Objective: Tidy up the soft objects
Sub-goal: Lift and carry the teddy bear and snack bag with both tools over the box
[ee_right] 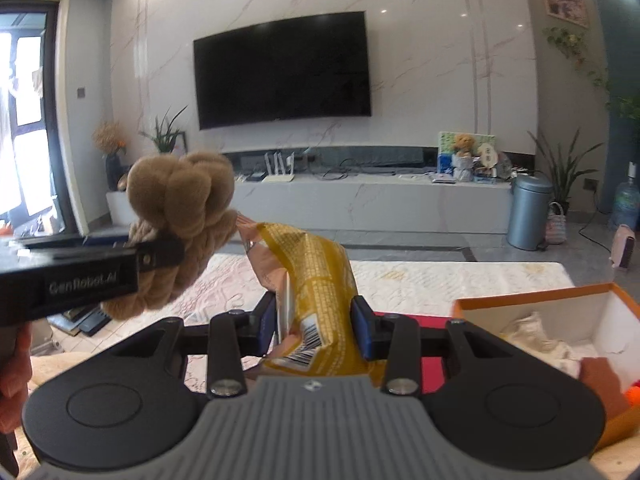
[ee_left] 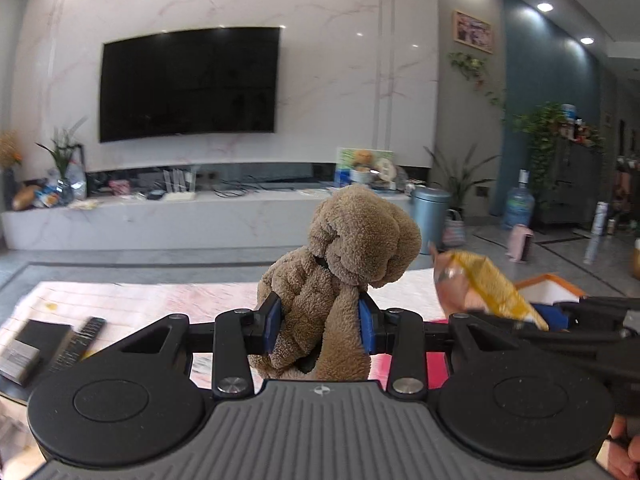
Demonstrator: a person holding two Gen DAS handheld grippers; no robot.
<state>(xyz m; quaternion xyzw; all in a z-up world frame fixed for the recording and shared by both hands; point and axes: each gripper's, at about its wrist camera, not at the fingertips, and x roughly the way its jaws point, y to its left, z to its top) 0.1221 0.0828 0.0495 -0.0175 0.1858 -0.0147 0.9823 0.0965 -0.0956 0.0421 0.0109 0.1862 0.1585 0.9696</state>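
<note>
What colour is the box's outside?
Orange outside, white inside; the box shows best in the right wrist view.

"GenRobot.AI" stands in pale letters on the side of the left gripper (ee_right: 160, 256), just below the plush toy (ee_right: 180, 200). A barcode on the yellow packet (ee_right: 320, 288) has unreadable digits.

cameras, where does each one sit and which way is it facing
Left wrist: on the left gripper, facing the tv; its pads clamp a plush toy; a hand shows at the lower right.
Right wrist: on the right gripper, facing the same tv; it grips a yellow packet, box to the right.
Shared: tv, toy, packet, box.
</note>
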